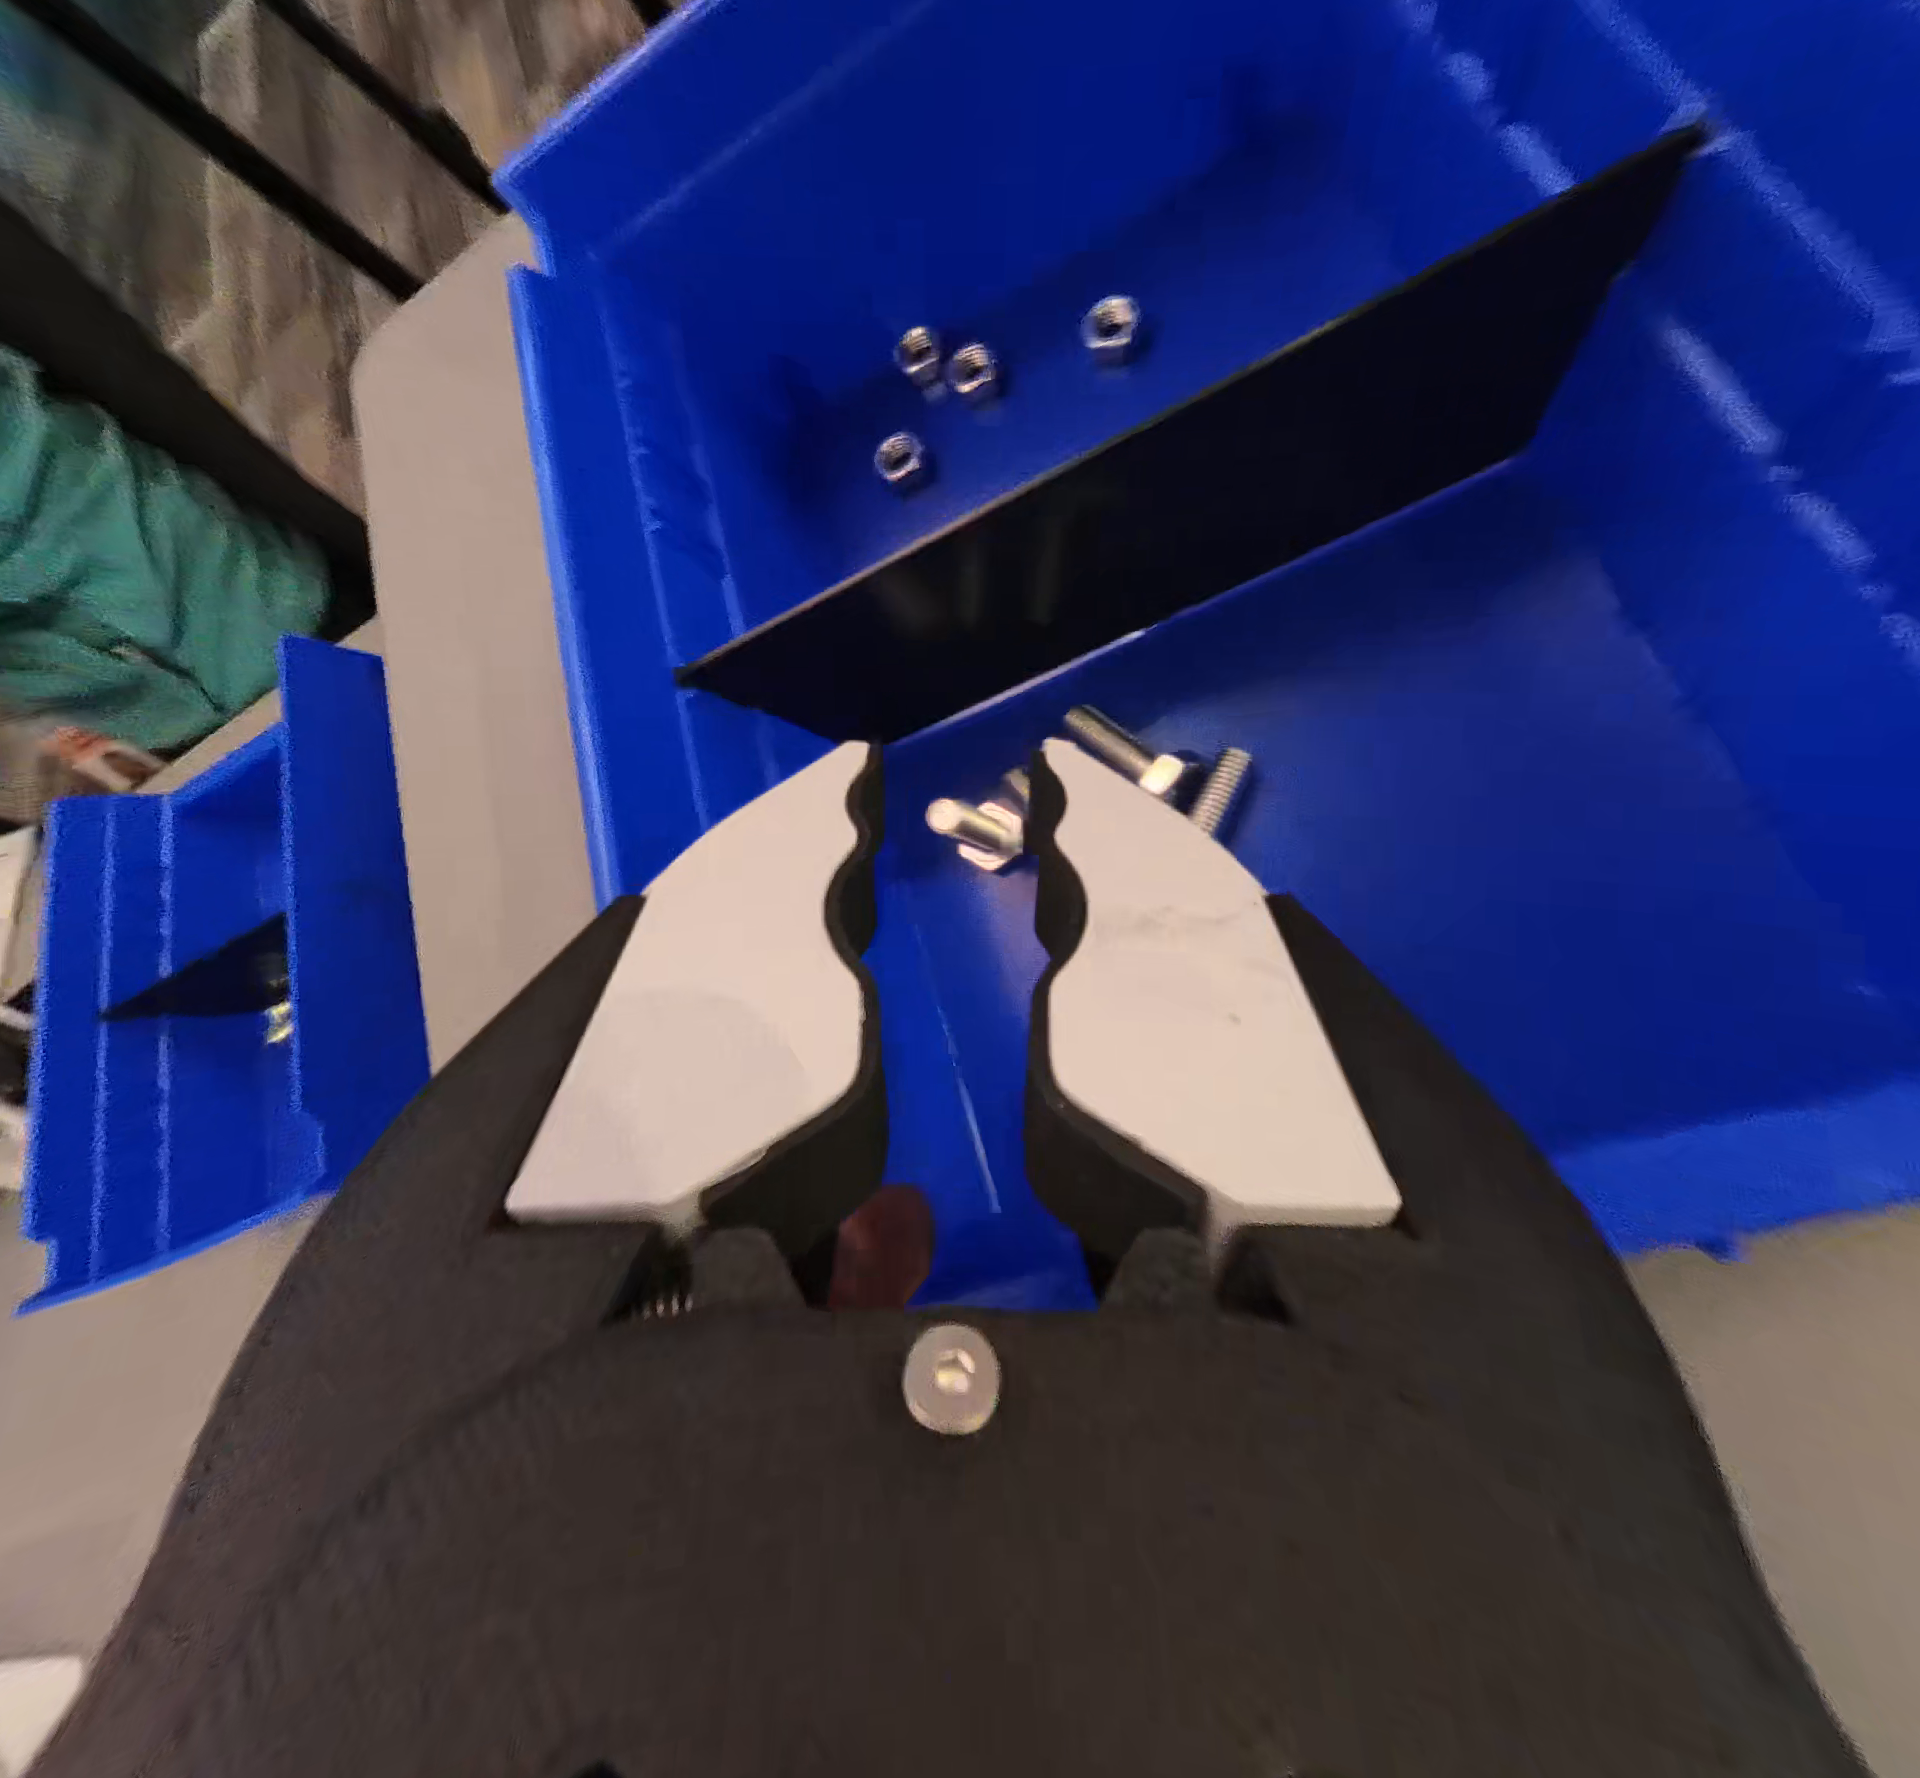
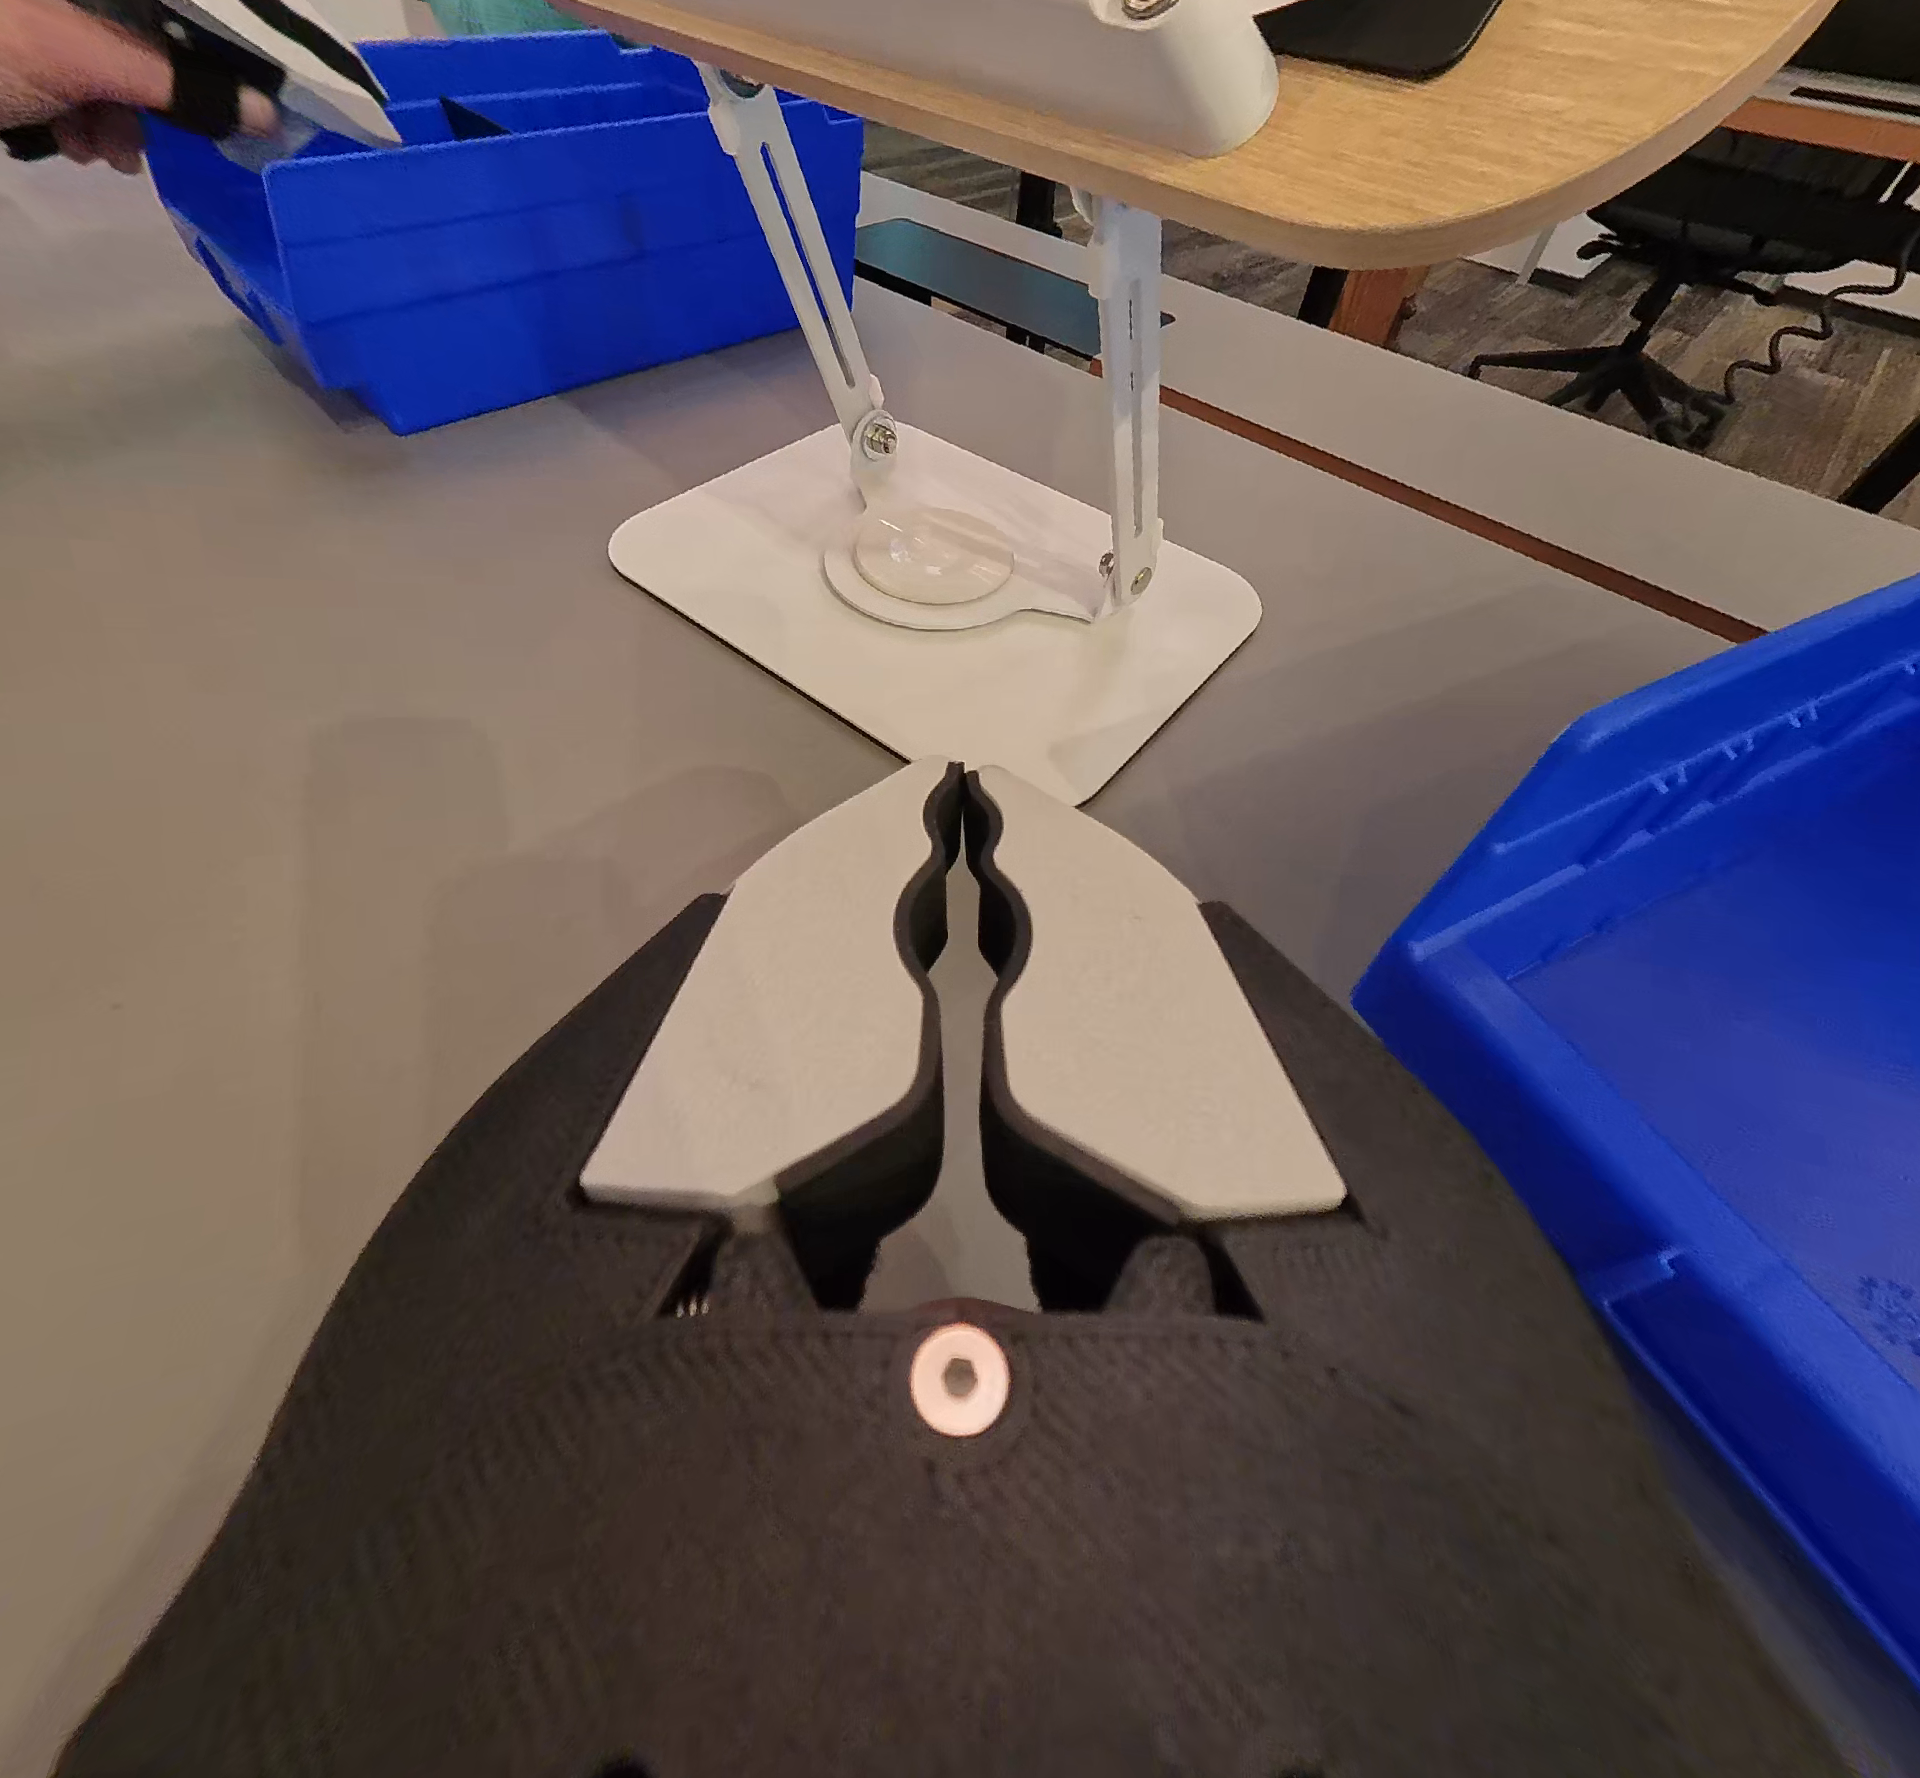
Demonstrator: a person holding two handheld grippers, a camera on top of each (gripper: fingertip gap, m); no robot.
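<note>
My left gripper point(image 1: 961, 772) is open over a bolt point(image 1: 977, 824) lying flat in the bin point(image 1: 1558, 793), its tip pointing left. My right gripper point(image 2: 961, 778) is closed on nothing.

— The blue bin point(image 1: 1351, 118) at upper right?
— Smooth, slightly glossy plastic; its divider point(image 1: 1195, 502) is glossy black.
— The bolts point(image 1: 1132, 772) and nuts point(image 1: 971, 372)?
— Shiny metal.
— The tabletop point(image 2: 312, 637)?
— Matt grey; the board point(image 2: 1558, 87) above looks wooden.
</note>
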